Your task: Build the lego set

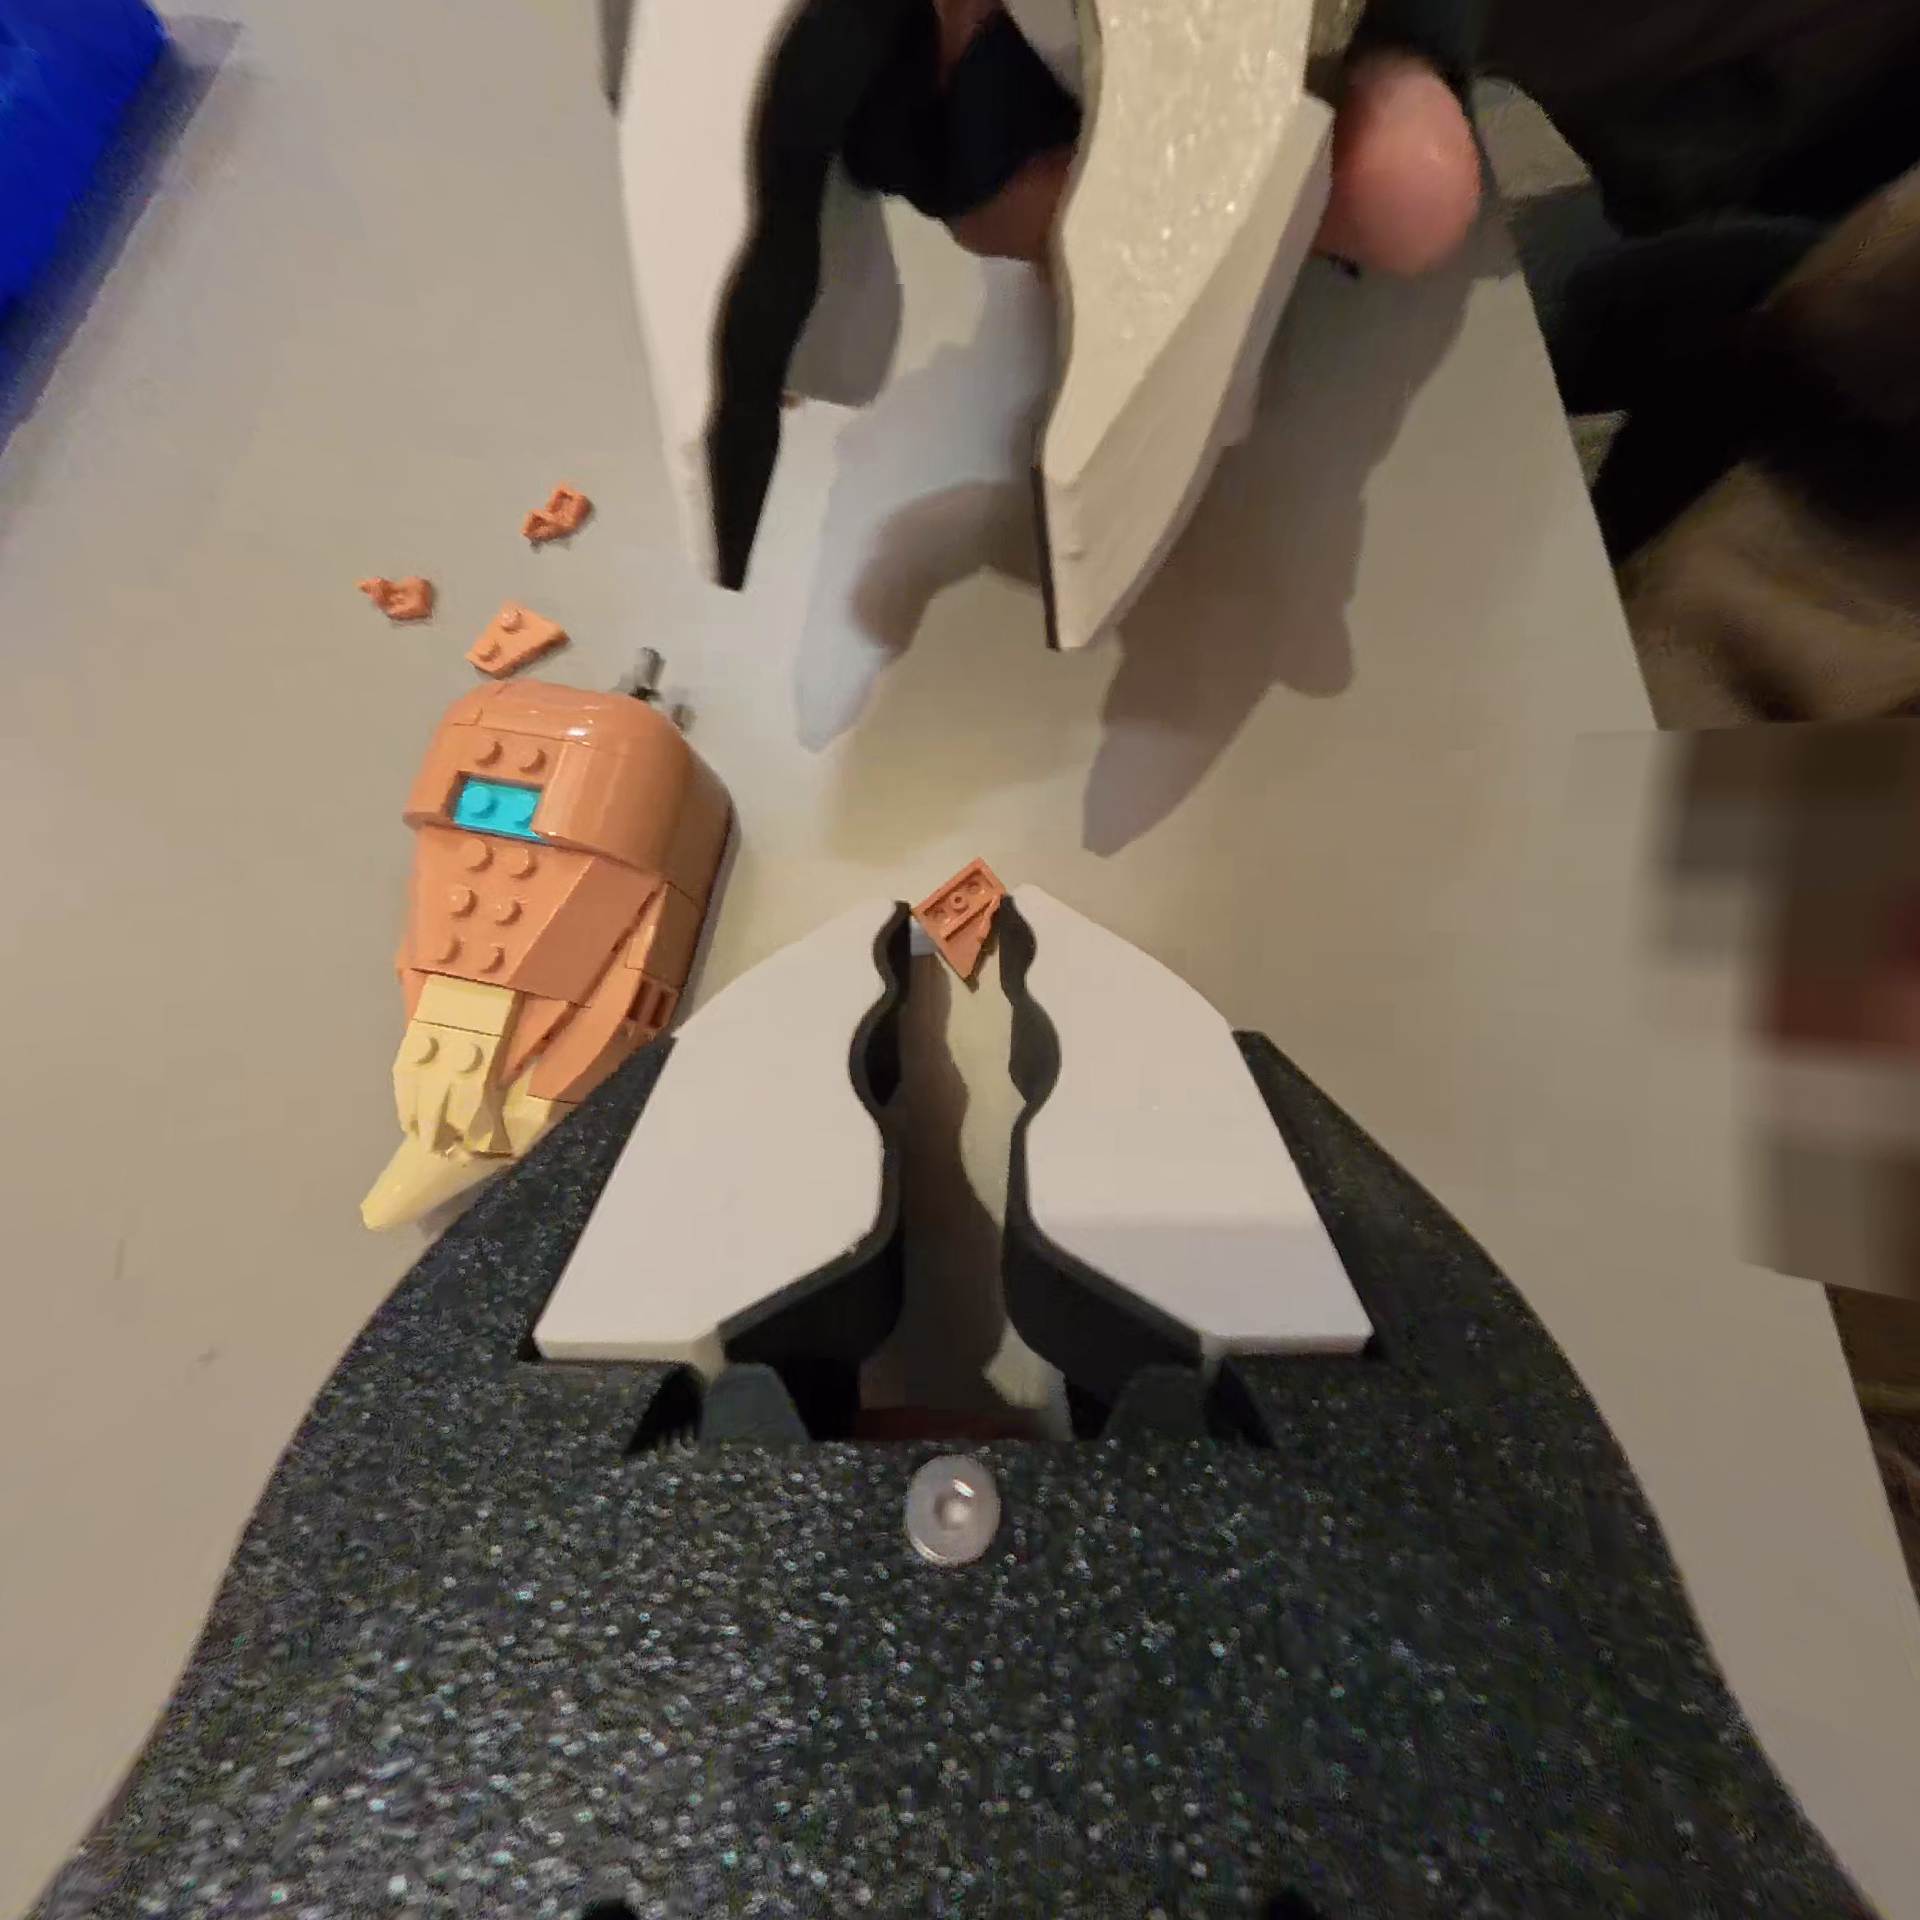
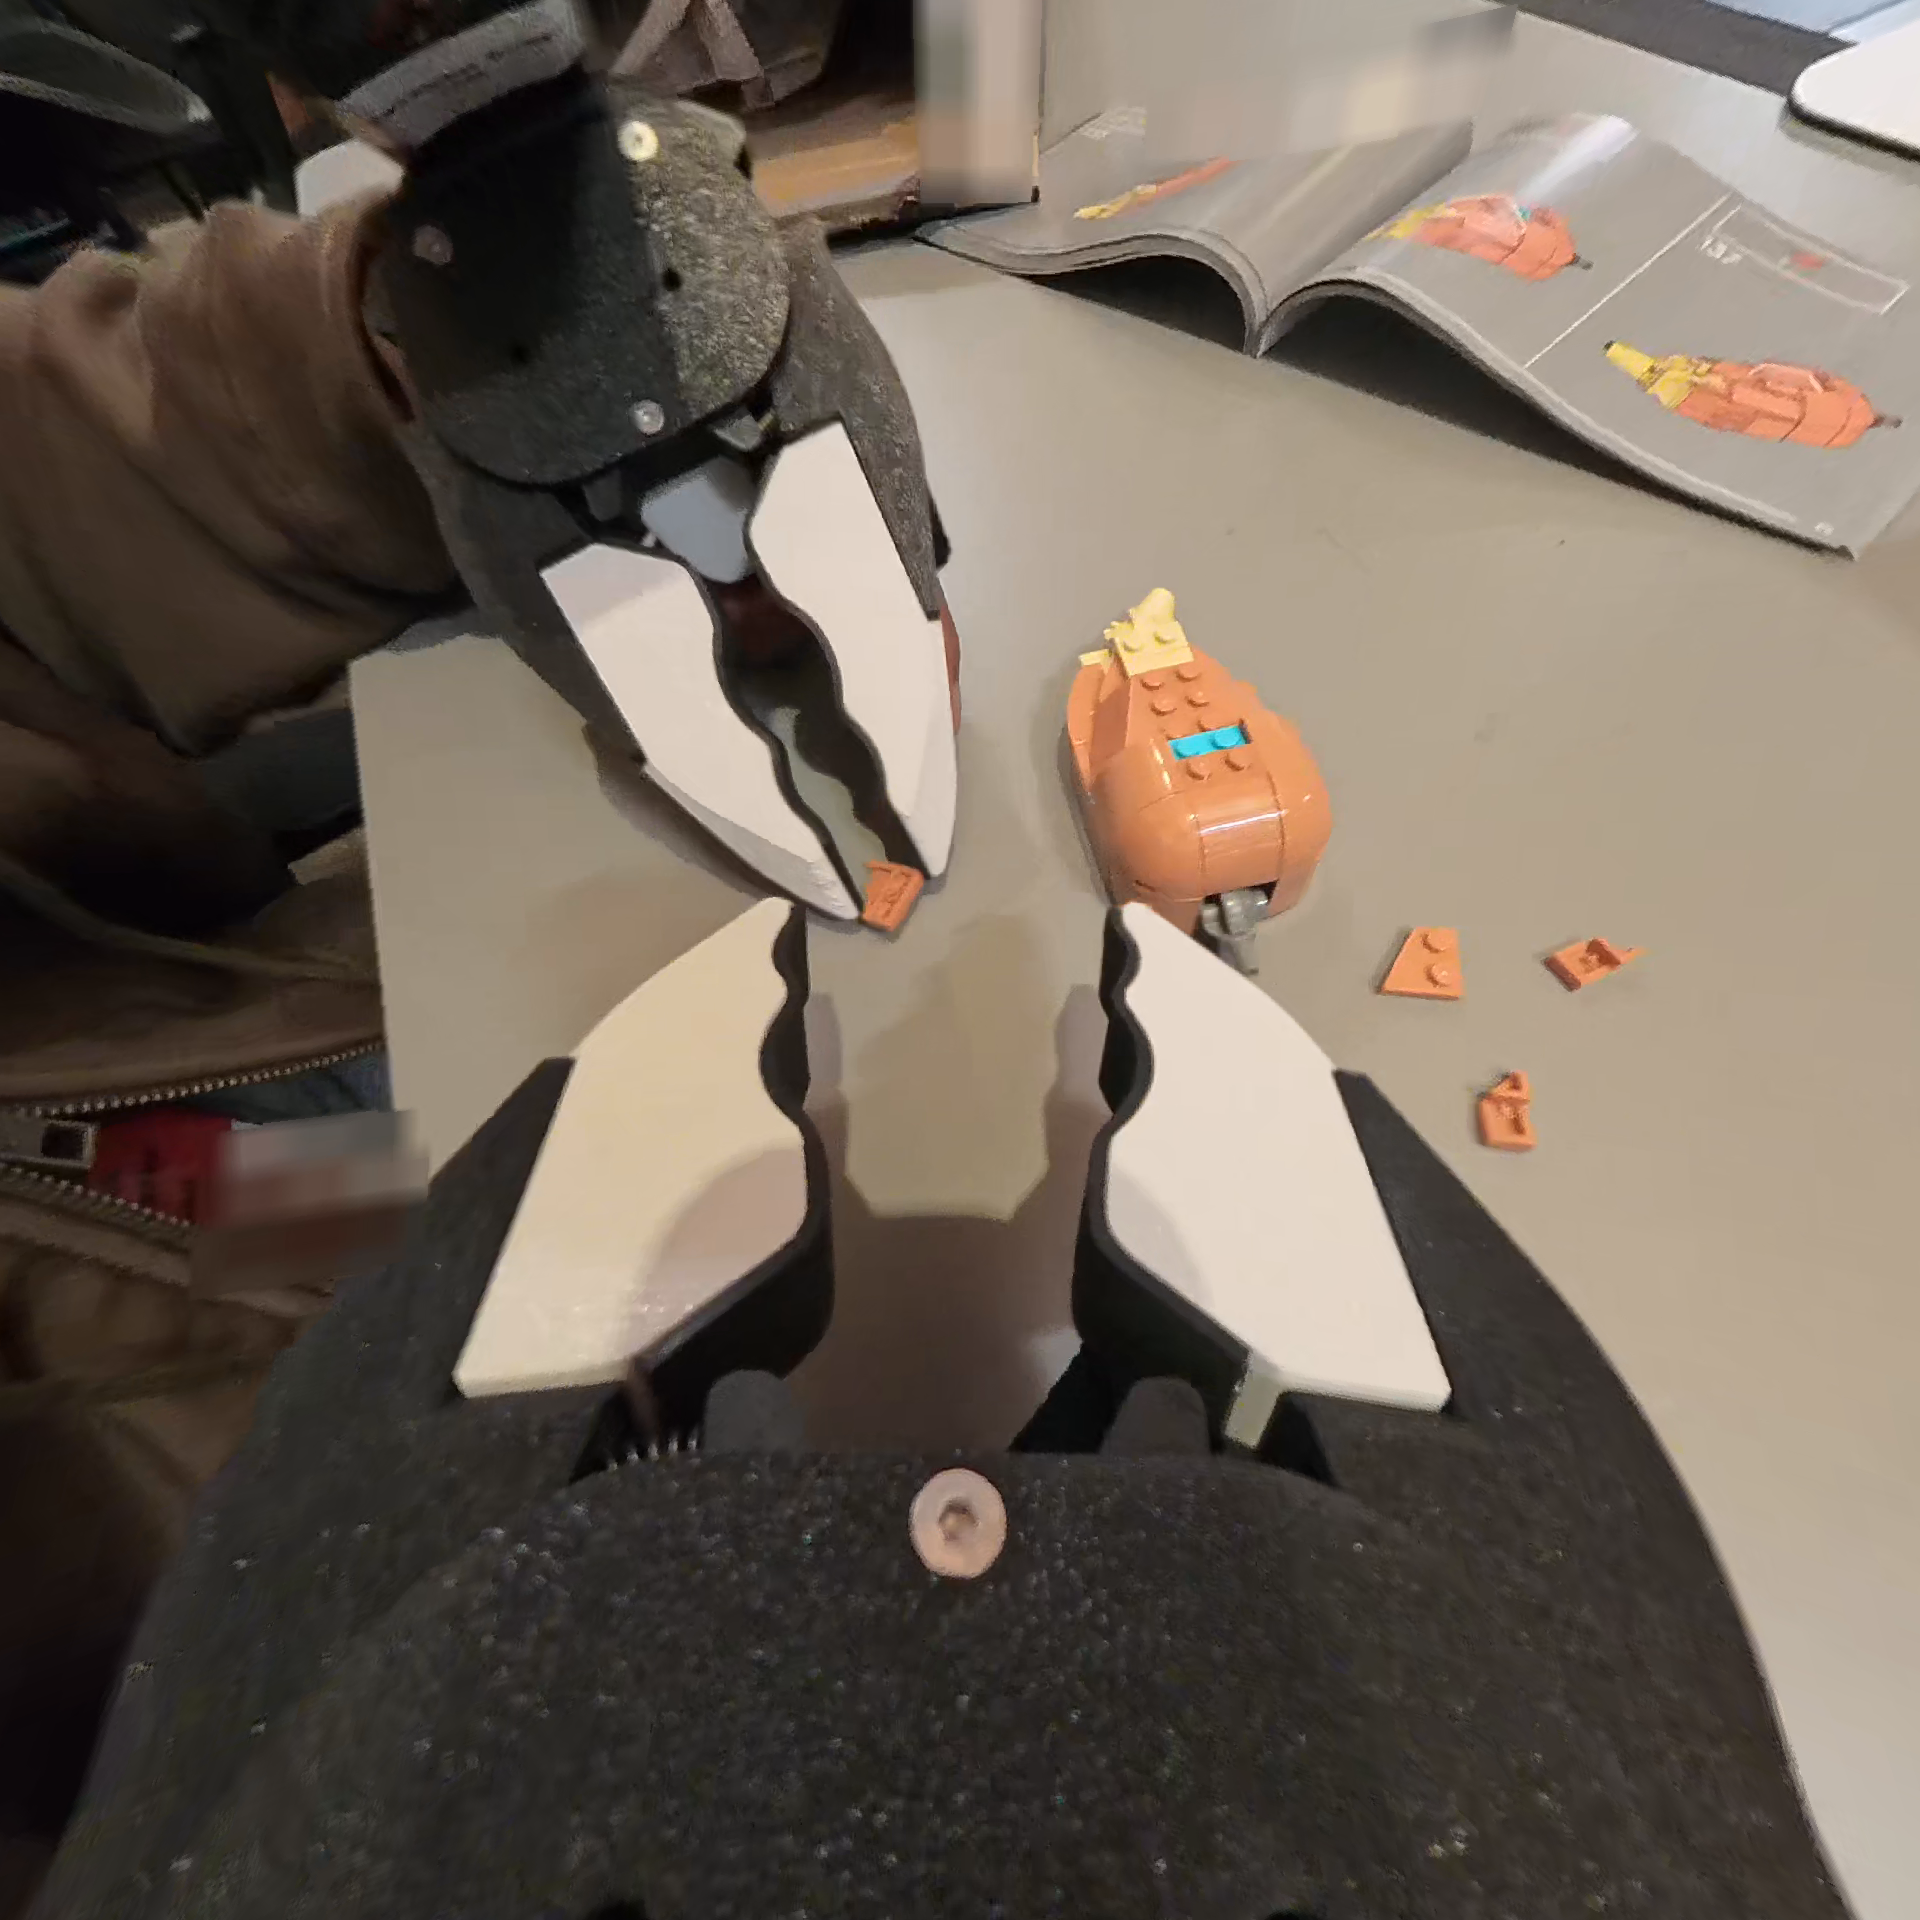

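Observation:
My left gripper (image 1: pixel 961 920) is shut on a small orange wedge plate (image 1: pixel 966 916), pinched at its fingertips just above the table; it also shows in the right wrist view (image 2: pixel 894 896). My right gripper (image 2: pixel 951 925) is open and empty, facing the left one; it shows in the left wrist view (image 1: pixel 894 608). The orange model (image 1: pixel 551 894) with a tan tip and a turquoise plate lies on the table left of my left gripper; it shows in the right wrist view (image 2: pixel 1195 769). Three loose orange pieces (image 1: pixel 516 636) lie beyond it.
An open instruction booklet (image 2: pixel 1558 301) lies at the far right of the grey table (image 2: pixel 1455 1351). A blue object (image 1: pixel 62 135) sits at the far left. A person's sleeve (image 2: pixel 187 436) is at the table's left edge. Some 5 cm of space lies between my two pairs of fingers.

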A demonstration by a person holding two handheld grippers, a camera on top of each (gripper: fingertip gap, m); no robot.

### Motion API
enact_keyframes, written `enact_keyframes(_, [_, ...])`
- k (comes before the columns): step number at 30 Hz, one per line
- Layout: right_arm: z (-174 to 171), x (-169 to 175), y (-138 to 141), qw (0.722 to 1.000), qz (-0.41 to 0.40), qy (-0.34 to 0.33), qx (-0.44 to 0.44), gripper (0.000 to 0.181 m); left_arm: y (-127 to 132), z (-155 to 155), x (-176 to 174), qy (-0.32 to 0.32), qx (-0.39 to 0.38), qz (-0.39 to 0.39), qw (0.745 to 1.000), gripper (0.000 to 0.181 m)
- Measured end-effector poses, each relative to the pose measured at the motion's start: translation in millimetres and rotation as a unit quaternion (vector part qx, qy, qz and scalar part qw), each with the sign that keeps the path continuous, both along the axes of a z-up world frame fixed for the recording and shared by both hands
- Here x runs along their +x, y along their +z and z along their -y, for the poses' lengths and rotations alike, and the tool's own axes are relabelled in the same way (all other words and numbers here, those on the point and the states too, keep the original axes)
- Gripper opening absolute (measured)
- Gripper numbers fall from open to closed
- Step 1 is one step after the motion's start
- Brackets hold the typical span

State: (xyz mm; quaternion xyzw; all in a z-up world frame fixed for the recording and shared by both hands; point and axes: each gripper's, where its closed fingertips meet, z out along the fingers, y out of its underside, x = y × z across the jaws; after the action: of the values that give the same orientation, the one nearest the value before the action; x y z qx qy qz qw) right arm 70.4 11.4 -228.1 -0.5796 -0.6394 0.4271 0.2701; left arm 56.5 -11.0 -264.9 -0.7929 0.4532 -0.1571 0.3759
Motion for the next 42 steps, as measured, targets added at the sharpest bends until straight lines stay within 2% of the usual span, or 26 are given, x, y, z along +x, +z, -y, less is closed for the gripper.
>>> enact_keyframes(1, [1.7, 0.1, 0.3, 1.000, 0.002, -0.004, -0.012, 0.054, 4.2, -2.3, -0.7, 0.016, 0.023, 0.004, 1.000, 0.016])
enact_keyframes(4, [9.2, -2.6, 5.6, 0.997, -0.002, -0.001, -0.073, 0.051, 27.0, -8.6, -4.0, 0.057, 0.112, 0.027, 0.992, 0.016])
enact_keyframes(8, [16.7, -13.2, 19.2, 0.988, -0.033, 0.011, -0.151, 0.042, 60.7, -9.1, -11.0, 0.079, 0.260, 0.018, 0.962, 0.016])
enact_keyframes(11, [21.4, -19.7, 30.7, 0.981, -0.056, 0.018, -0.185, 0.037, 71.8, -6.7, -13.9, 0.081, 0.320, -0.009, 0.944, 0.016])
enact_keyframes(14, [24.4, -22.8, 38.8, 0.976, -0.071, 0.024, -0.207, 0.032, 72.4, -4.5, -15.4, 0.075, 0.344, -0.031, 0.935, 0.016])
enact_keyframes(21, [26.6, -31.9, 34.3, 0.976, -0.054, 0.024, -0.211, 0.025, 73.1, -2.5, -13.8, 0.064, 0.359, -0.035, 0.931, 0.016])
enact_keyframes(26, [26.7, -36.4, 34.6, 0.973, -0.057, 0.027, -0.223, 0.005, 72.6, -1.7, -14.9, 0.063, 0.357, -0.029, 0.932, 0.016])
enact_keyframes(32, [22.9, -38.9, 34.1, 0.976, -0.063, 0.020, -0.207, 0.005, 71.3, -2.2, -16.7, 0.071, 0.336, 0.003, 0.939, 0.018])
enact_keyframes(35, [22.1, -35.7, 43.1, 0.981, -0.097, 0.042, -0.165, 0.005, 71.9, -0.5, -19.1, 0.080, 0.297, 0.055, 0.950, 0.021])
enact_keyframes(38, [24.2, -30.6, 56.5, 0.979, -0.148, 0.081, -0.116, 0.005, 72.6, 7.5, -13.2, 0.066, 0.202, 0.163, 0.963, 0.022])
enact_keyframes(42, [27.9, -25.3, 66.0, 0.970, -0.187, 0.134, -0.076, 0.005, 94.7, 17.1, -9.3, 0.042, 0.110, 0.326, 0.938, 0.022])
